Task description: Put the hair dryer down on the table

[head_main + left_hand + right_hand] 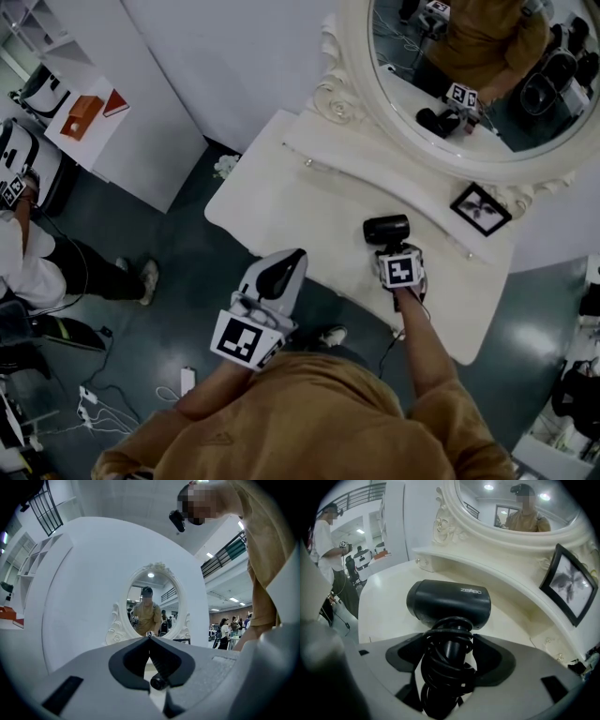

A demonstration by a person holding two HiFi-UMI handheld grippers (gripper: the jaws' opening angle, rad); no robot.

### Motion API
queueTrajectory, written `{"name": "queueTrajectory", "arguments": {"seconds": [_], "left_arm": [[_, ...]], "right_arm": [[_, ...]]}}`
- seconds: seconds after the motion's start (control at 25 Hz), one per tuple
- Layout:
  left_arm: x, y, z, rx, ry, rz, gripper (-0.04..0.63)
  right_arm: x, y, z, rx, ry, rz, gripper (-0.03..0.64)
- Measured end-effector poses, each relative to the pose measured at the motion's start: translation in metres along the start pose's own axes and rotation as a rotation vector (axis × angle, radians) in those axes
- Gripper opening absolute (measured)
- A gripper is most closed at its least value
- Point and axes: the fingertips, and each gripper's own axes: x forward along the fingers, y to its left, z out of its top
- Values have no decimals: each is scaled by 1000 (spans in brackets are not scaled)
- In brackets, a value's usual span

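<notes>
Hair dryer sits in the right gripper. The fingers are clamped on its handle, with the cord wound round it. The handle runs back along the fingers and the barrel lies crosswise ahead of them, over the white surface in front of the mirror. Can't tell if it's touching down. Looks like lower straight down, then release. Left gripper is closed on nothing, at the surface's front edge, farther off.
</notes>
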Motion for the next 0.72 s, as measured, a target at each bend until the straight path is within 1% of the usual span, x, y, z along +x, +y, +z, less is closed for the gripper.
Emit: {"name": "queueTrajectory", "arguments": {"seconds": [0.32, 0.48, 0.72], "left_arm": [[10, -7, 0, 3, 4, -34, 3], [14, -10, 1, 8, -1, -56, 3], [17, -12, 10, 23, -33, -97, 3]], "right_arm": [[-13, -10, 5, 59, -31, -1, 349], [-27, -19, 4, 121, -42, 3, 364], [-55, -33, 10, 202, -103, -21, 360]]}}
